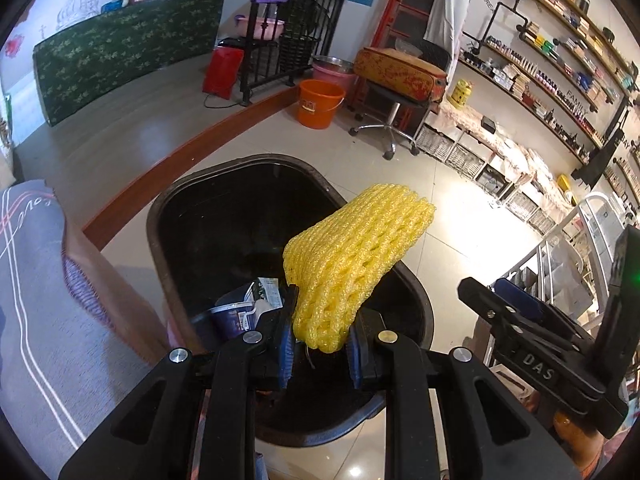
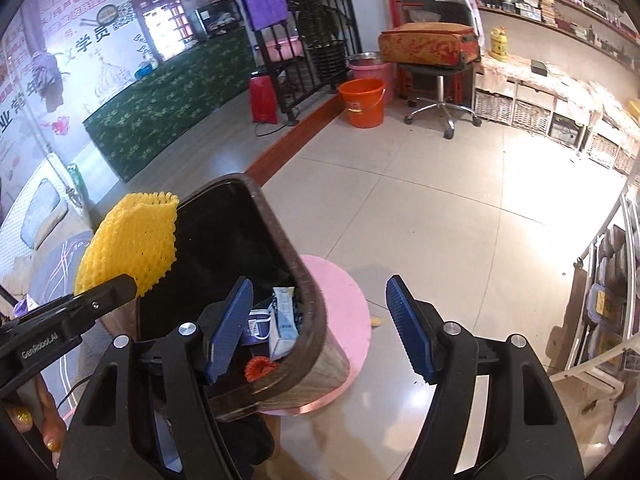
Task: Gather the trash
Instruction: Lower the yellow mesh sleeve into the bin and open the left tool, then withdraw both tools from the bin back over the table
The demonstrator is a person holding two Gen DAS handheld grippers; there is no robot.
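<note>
Shop-like room, pale tiled floor point(image 2: 460, 208), raised wooden-floored platform behind with a green patterned panel against the wall. Long wall shelves point(image 1: 560, 60) at right, packed with small bottles and boxes. Swivel chair point(image 2: 438, 76) carrying a worn red-and-yellow suitcase point(image 2: 430, 46); orange bucket point(image 2: 363, 102) just beside it, pink bucket behind that.

Dark trash bin point(image 1: 240, 216), rounded-rectangular, brown rim, open top, standing on the floor near a pink round stool point(image 2: 344, 300). In the right wrist view the stool sits just behind and beside the bin. Bin partly filled: a purple-and-white cup point(image 1: 232, 316), a white-and-blue carton or wrapper point(image 2: 284, 324), something orange and frilly point(image 2: 260, 366) at the bottom near the rim.

Left hand-held gripper point(image 1: 322, 350): narrow, blue pads clamped on the lower end of a yellow foam fruit net point(image 1: 352, 264). The net sticks up and forward from the jaws, hanging over the bin's opening, not touching the contents.

Right hand-held gripper point(image 2: 320, 328): jaws wide, nothing between the pads; one finger point(image 2: 230, 328) over the bin's opening, the other out over the floor and stool side. In the left wrist view it shows at the right edge, beside the bin.

Painted fingernails of the person's hand point(image 2: 40, 436) at the lower left corner.
</note>
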